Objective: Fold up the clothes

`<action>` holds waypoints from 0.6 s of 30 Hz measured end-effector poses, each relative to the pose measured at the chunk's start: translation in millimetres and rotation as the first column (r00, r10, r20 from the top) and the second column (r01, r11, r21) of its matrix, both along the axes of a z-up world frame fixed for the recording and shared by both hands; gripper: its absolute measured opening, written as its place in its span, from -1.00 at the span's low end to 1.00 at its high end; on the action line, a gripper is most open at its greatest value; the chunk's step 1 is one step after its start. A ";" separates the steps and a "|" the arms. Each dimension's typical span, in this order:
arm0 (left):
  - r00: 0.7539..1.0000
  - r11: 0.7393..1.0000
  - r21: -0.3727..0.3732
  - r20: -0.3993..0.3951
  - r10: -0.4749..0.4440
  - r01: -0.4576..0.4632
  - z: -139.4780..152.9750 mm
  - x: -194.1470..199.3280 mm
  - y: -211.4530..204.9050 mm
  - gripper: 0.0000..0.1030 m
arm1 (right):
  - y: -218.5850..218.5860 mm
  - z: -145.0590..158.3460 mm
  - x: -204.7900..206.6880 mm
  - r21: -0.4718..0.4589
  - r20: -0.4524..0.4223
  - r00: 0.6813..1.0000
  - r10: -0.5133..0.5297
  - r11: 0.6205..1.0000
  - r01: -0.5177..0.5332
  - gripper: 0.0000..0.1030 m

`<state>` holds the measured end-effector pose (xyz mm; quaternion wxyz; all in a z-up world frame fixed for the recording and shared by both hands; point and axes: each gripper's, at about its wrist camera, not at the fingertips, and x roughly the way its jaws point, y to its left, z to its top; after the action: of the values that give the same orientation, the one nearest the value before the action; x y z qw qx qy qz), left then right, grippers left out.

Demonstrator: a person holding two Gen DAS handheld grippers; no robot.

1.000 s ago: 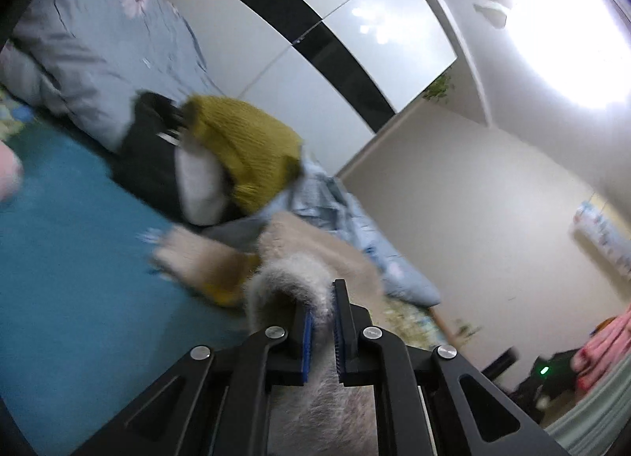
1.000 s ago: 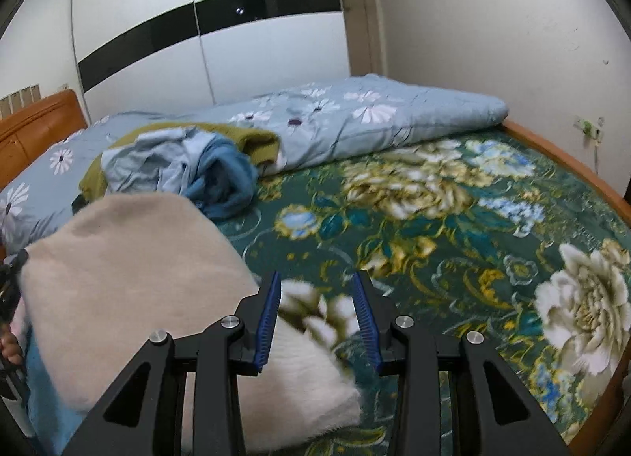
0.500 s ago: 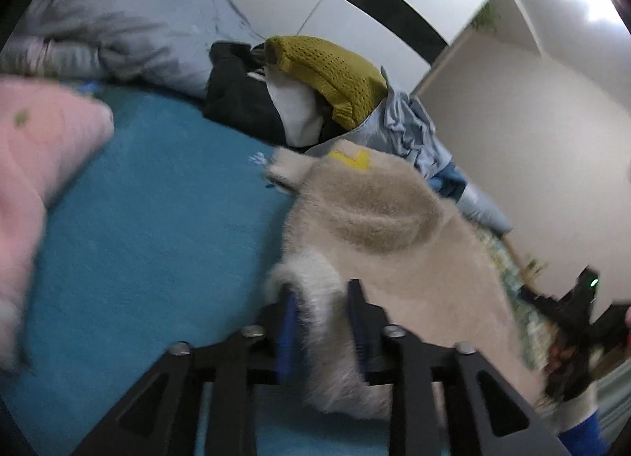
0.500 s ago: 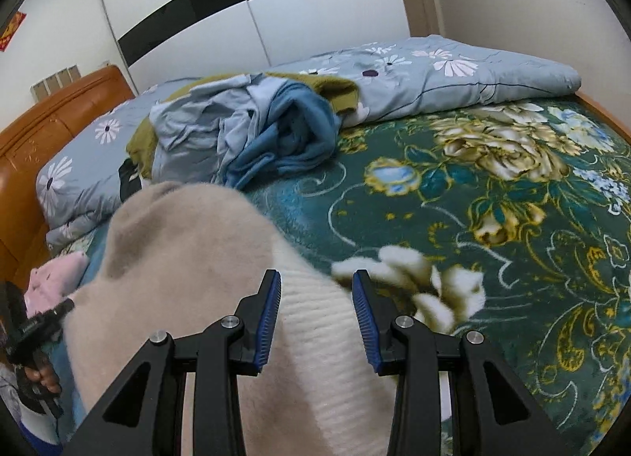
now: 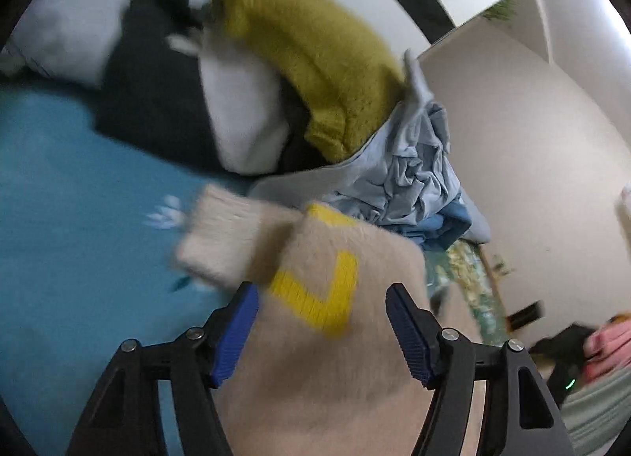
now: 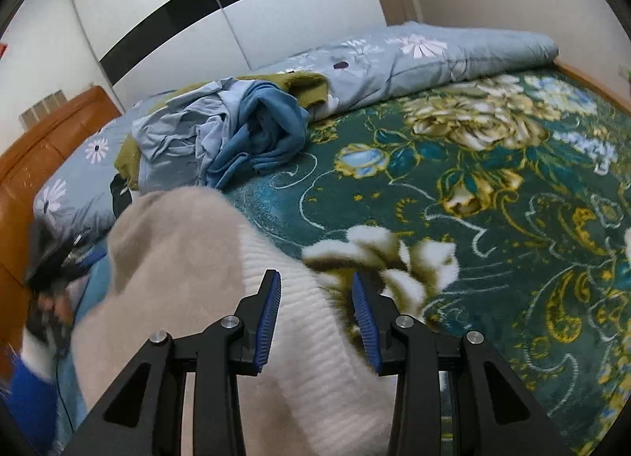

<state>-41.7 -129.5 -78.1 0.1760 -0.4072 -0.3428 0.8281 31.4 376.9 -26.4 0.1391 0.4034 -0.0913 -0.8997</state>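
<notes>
Bed covered by a teal floral blanket (image 6: 493,188); a grey-blue flowered quilt (image 6: 426,58) is bunched along its far side. Heap of unfolded clothes against the quilt: mustard knit (image 5: 315,62), black garment (image 5: 150,101), pale blue shirt (image 5: 410,176), blue fleece (image 6: 260,133).

Cream fuzzy sweater (image 5: 335,357) lies on the blanket in front of the heap, yellow mark facing up, one cuff (image 5: 221,239) sticking out toward the teal side.

Left gripper (image 5: 321,332): jaws have just been opening and now stand spread wide. Sweater body runs between and beneath them, yellow mark just ahead of the gap; neither pad presses on the fabric.

Right gripper (image 6: 317,316): jaws partly apart. The sweater's ribbed hem (image 6: 299,337) passes under the left finger and into the gap; the right finger sits over blanket. No pinch visible.
</notes>
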 end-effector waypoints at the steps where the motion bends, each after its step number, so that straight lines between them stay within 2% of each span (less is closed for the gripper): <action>1: 1.000 1.000 0.025 0.018 -0.003 0.003 -5.9 -8.5 0.7 0.38 | 2.8 -0.2 2.2 0.017 0.002 1.000 -0.002 1.000 0.002 -0.25; 4: 0.998 0.996 0.094 0.056 -0.016 0.010 -15.9 -21.5 2.8 0.34 | 14.4 -2.7 5.1 0.037 0.016 1.000 -0.020 0.999 0.020 -0.25; 6: 0.999 0.988 0.152 0.025 -0.041 0.037 -14.5 -16.6 8.8 0.26 | 22.1 -5.0 6.3 0.033 0.024 0.999 -0.033 0.999 0.032 -0.25; 7: 0.999 0.989 0.142 0.005 -0.051 0.050 -10.1 -10.6 13.0 0.13 | 25.2 -6.5 6.6 0.030 0.027 0.999 -0.037 0.999 0.036 -0.25; 8: 0.998 0.989 0.130 -0.014 -0.062 0.063 -5.7 -4.5 17.4 -0.32 | 26.3 -8.6 6.4 0.030 0.032 0.999 -0.037 0.999 0.036 -0.25; 9: 0.997 0.991 0.109 -0.027 -0.078 0.081 -1.1 2.4 23.4 -0.63 | 26.9 -10.8 6.0 0.032 0.038 0.999 -0.037 0.999 0.036 -0.25; 14: 0.982 0.984 0.111 -0.143 -0.127 0.143 29.9 42.8 39.3 -0.70 | 17.8 -16.2 6.9 0.018 0.055 0.998 -0.006 1.000 0.006 -0.25; 18: 0.949 0.973 0.099 -0.258 -0.178 0.209 68.9 82.7 49.2 -0.77 | 8.2 -14.2 15.9 0.010 0.041 0.999 0.028 1.000 -0.028 -0.25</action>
<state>41.0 -80.3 -9.2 0.3231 -0.3205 -0.3275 0.8281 47.3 385.1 -40.5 0.1477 0.4238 -0.0839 -0.8897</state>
